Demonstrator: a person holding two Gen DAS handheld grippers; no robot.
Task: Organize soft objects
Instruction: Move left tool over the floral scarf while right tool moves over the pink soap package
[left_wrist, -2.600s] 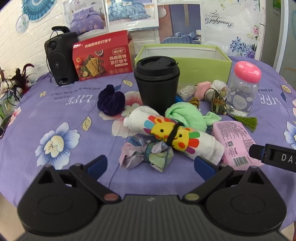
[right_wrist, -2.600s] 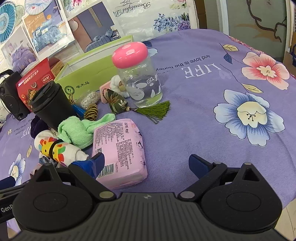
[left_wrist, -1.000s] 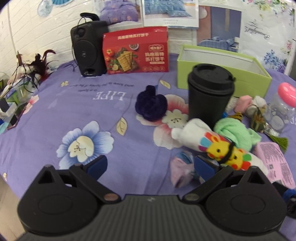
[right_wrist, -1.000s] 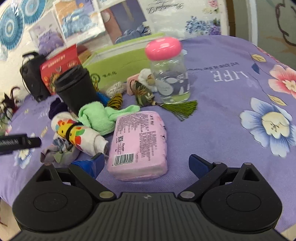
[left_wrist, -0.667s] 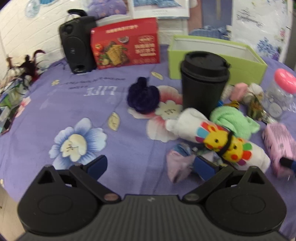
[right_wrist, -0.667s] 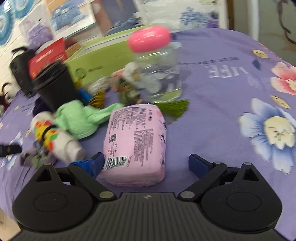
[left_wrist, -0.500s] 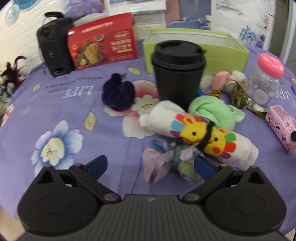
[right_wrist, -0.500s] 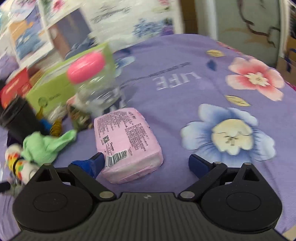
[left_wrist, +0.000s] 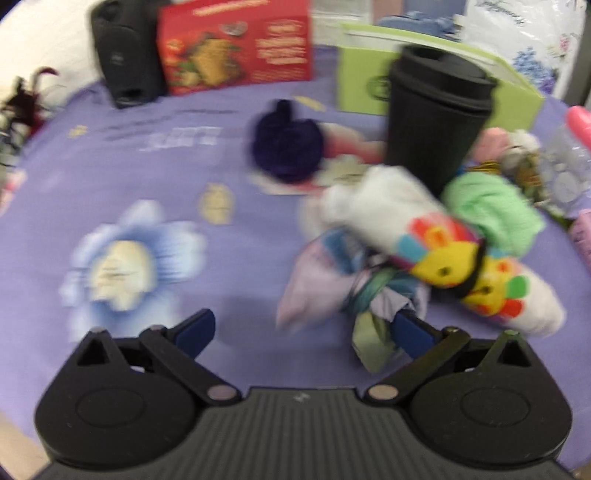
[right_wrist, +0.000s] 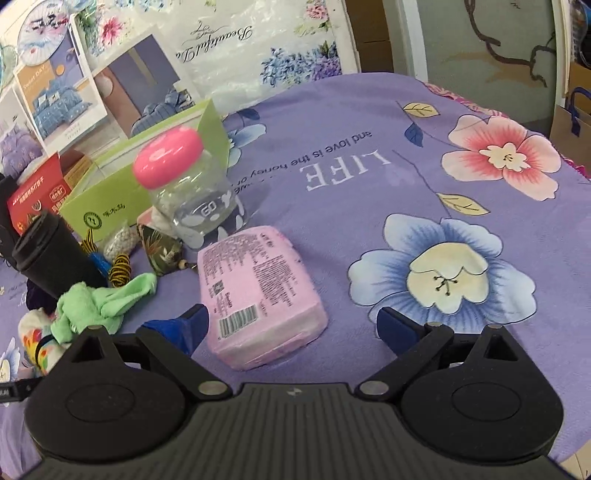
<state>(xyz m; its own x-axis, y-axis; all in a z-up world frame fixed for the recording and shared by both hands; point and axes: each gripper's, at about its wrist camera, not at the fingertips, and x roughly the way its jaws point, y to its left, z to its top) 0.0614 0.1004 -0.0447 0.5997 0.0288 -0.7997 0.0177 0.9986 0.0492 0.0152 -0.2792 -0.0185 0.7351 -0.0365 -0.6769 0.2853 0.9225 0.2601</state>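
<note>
On the left wrist view, blurred, the left tool (left_wrist: 301, 328) hovers low over the counter (left_wrist: 147, 166) with its blue fingers (left_wrist: 194, 328) spread wide and nothing between them. A crumpled pastel cloth (left_wrist: 325, 284) lies at its 1 o'clock — the right fingertip is just beside, perhaps touching, its trailing end. Behind the cloth rests a rolled white towel (left_wrist: 436, 251) with a bright cartoon print, then a green cloth (left_wrist: 491, 214); a dark purple bundle (left_wrist: 286, 147) sits at 12 o'clock, a black cup (left_wrist: 437, 107) at 1 o'clock.

The right tool (right_wrist: 291, 325) is also released, fingers apart, straddling the near end of a pink tissue pack (right_wrist: 258, 291) — the left finger (right_wrist: 184, 328) close beside it, the right one well clear. At 11 o'clock stands a clear jar with a pink lid (right_wrist: 184, 184), before a green box (right_wrist: 110, 192).
</note>
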